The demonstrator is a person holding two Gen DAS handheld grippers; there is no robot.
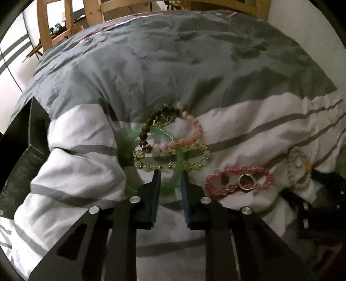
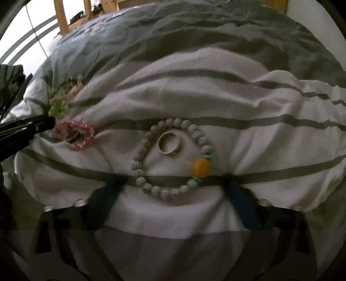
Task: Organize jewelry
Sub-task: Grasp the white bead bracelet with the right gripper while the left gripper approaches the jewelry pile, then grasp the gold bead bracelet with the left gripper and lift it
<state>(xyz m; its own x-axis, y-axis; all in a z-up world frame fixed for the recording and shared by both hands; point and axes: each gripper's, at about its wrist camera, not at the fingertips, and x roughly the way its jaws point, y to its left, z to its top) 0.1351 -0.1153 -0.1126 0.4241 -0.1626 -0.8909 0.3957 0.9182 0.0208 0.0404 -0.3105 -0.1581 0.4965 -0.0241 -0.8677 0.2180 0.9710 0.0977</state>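
In the left wrist view a pile of bracelets lies on the striped bedding: a green bangle (image 1: 134,135), a dark wooden bead bracelet (image 1: 144,135), a pink bead bracelet (image 1: 195,127) and a yellow crystal bracelet (image 1: 194,166). My left gripper (image 1: 170,174) has its jaws narrowly apart around the bangle's near rim. To the right lie a pink crystal bracelet (image 1: 235,170) and a silver ring (image 1: 246,183). In the right wrist view my right gripper (image 2: 175,179) is open around a white bead bracelet (image 2: 142,149) with an amber bead (image 2: 201,166); a silver ring (image 2: 169,143) lies inside it.
A grey and white striped duvet (image 1: 173,64) covers the bed. A black box (image 1: 28,138) stands at the left edge. Wooden furniture (image 1: 93,13) stands behind the bed. The left gripper's arm (image 2: 23,129) shows at the left of the right wrist view.
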